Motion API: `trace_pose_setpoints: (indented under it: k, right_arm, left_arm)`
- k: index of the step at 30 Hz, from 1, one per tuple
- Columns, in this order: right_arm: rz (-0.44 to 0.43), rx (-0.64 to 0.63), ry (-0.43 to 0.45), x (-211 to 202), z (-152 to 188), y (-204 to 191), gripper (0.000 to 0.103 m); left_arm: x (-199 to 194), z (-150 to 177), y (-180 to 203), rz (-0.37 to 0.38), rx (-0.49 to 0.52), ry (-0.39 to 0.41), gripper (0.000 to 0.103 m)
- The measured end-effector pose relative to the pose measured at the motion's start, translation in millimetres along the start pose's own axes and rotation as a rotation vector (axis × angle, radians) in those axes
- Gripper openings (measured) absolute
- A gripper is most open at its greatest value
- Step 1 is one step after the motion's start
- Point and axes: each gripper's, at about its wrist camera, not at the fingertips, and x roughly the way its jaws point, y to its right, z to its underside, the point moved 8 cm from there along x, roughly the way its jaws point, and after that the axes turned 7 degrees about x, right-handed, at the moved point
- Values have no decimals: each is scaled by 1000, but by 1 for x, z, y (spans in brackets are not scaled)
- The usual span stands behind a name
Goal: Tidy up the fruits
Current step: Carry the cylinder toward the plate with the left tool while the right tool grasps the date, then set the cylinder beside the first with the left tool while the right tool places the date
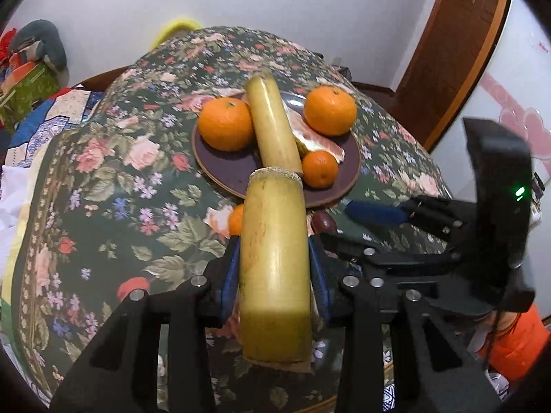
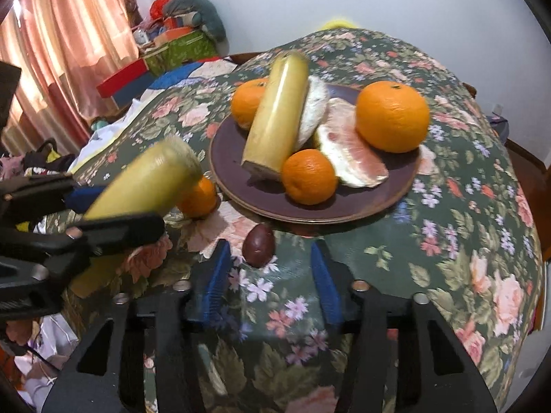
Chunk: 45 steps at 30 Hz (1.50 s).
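Observation:
My left gripper [image 1: 273, 268] is shut on a yellow-green sugarcane piece [image 1: 273, 268], held above the table just short of the brown plate [image 1: 227, 168]; it also shows in the right wrist view [image 2: 144, 179]. On the plate [image 2: 234, 179] lie another sugarcane piece [image 2: 275, 113], three oranges [image 2: 392, 115] and pomelo segments [image 2: 347, 151]. A small orange [image 2: 201, 198] and a dark brown fruit [image 2: 258, 245] lie on the cloth before the plate. My right gripper [image 2: 272, 275] is open and empty, just behind the brown fruit.
The table carries a dark floral cloth [image 2: 465, 241] that falls off at the edges. Boxes and clutter [image 2: 172, 44] stand at the far left by a curtain. A wooden door [image 1: 447, 51] is at the far right.

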Motion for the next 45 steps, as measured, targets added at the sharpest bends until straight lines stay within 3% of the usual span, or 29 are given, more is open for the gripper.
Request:
trace_pose_setpoints:
  k: [6, 18, 27, 37, 45]
  right_arm:
    - [-3, -19, -4, 6, -2, -5, 15]
    - [-12, 29, 67, -20, -13, 7, 14]
    - [31, 63, 146, -38, -38, 35, 14]
    - [49, 87, 159, -25, -57, 59, 14]
    - [55, 83, 135, -6, -57, 66, 14]
  left_arm:
    - [-4, -5, -10, -14, -22, 20, 37]
    - [-13, -27, -16, -22, -38, 74, 37]
    - [-12, -65, -16, -28, -23, 131, 37]
    - [20, -97, -21, -27, -32, 143, 37]
    - [50, -101, -30, -15, -62, 113, 37]
